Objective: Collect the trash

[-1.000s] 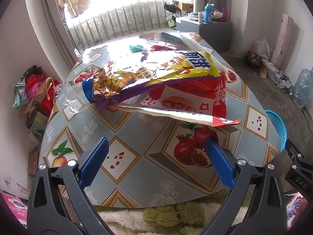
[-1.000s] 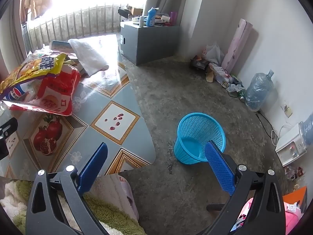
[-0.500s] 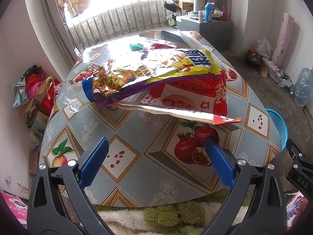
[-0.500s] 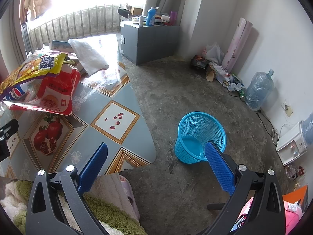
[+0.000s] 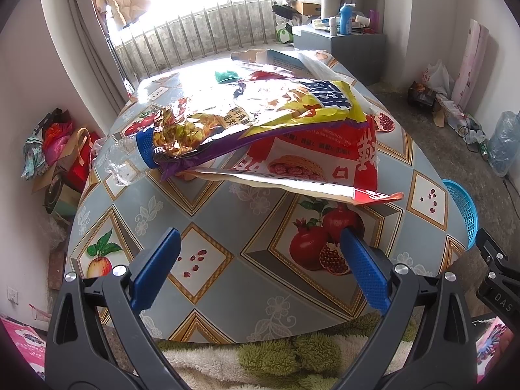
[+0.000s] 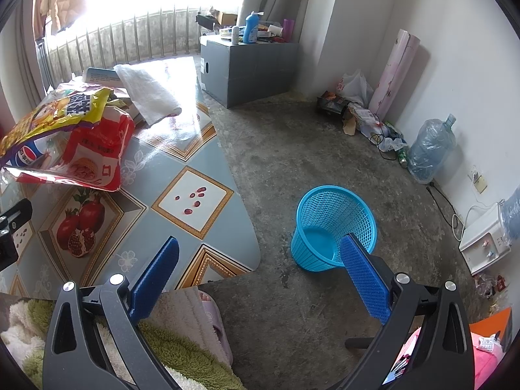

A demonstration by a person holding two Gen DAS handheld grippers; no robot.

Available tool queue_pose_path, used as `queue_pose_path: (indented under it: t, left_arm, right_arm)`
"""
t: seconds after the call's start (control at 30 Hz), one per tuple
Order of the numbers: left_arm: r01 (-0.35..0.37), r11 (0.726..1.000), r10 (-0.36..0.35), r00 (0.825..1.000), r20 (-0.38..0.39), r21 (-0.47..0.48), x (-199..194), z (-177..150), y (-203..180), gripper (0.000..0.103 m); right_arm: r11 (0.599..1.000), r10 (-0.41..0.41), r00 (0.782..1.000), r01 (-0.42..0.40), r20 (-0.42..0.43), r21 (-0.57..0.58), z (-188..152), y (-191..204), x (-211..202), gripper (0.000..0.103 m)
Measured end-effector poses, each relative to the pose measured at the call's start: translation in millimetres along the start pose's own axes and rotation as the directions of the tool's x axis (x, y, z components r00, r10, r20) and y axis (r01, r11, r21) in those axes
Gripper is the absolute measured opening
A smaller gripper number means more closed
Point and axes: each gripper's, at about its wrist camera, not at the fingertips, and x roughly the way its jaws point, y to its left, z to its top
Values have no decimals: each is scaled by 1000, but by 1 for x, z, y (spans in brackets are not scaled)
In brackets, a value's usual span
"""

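Both empty, spread wide: left gripper (image 5: pixel 258 260) near snack bags (image 5: pixel 292 136) on desk (image 5: pixel 227 227); right gripper (image 6: pixel 260 260) above desk edge, beside basket (image 6: pixel 334 224).

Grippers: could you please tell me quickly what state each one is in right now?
Left gripper: open, holding nothing.
Right gripper: open, holding nothing.

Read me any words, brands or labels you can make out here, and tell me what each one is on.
"DAS": right gripper body.
Pepsi logo, letters too small: label of the plastic bottle.
Large blue Chinese characters, unreadable: yellow snack bag.
White and red Chinese print, "口" legible: red bag.
Bin, table: no text.
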Motion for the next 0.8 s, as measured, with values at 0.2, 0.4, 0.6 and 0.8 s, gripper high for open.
queue_pose_path:
  t: [0.2, 0.4, 0.6, 0.8]
  left_arm:
    - [-1, 1000, 1, 1000, -1, 0, 0, 0, 0, 94]
    - [-1, 1000, 1, 1000, -1, 0, 0, 0, 0, 94]
    - [-2, 1000, 2, 1000, -1, 0, 0, 0, 0, 94]
    - [-1, 1000, 1, 1000, -2, 0, 0, 0, 0, 94]
  right_arm:
    - [1000, 0, 1000, 0, 1, 1, 0, 0, 0, 97]
    - [1000, 2, 1000, -2, 2, -1, -1, 3, 1, 97]
    - [1000, 3, 1000, -3, 1, 0, -1, 3, 2, 97]
    - [1000, 4, 1000, -4, 2, 0, -1, 3, 2, 97]
